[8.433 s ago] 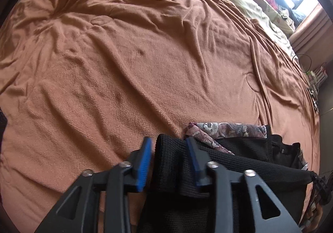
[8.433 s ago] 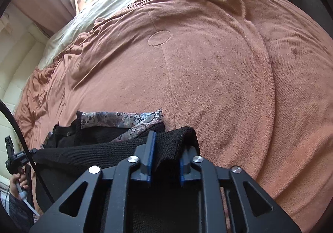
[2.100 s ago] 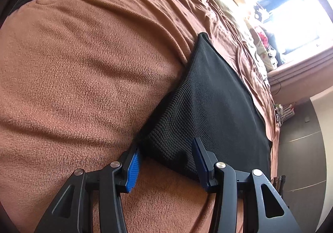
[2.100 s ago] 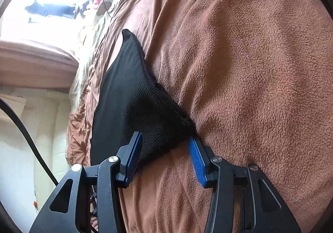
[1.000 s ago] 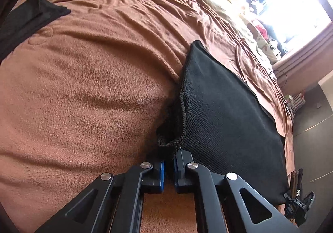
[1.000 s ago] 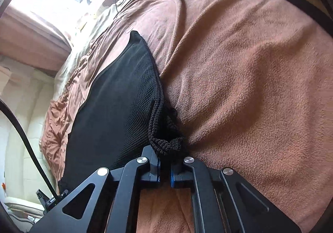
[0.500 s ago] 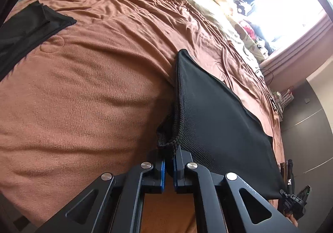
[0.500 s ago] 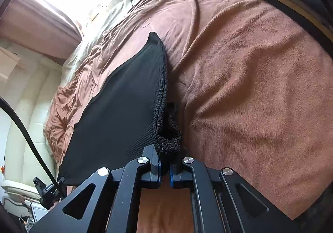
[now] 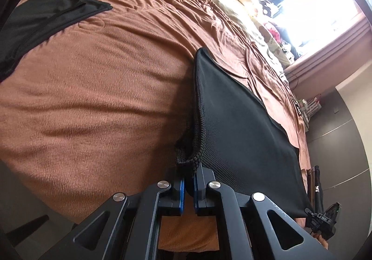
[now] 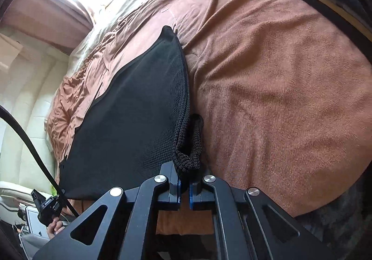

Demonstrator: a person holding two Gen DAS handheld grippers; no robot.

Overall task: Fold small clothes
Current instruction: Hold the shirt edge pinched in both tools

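Fingers of your left gripper [image 9: 188, 190] and right gripper [image 10: 184, 190] are each clamped on a corner of the black knit garment [image 9: 237, 125] above the bed [image 9: 93, 97].

- Left gripper [image 9: 188, 190]: matte black angular linkage arms showing triangular cut-outs; four round silver screw heads sitting behind the fingers; blue pads [image 9: 182, 195] lining the inner finger faces.
- Right gripper [image 10: 184, 191]: matching black frame carrying four silver screws; blue pads [image 10: 178, 192] facing inward.
- Black cable [image 10: 30, 143] curving away left of the right fingers.
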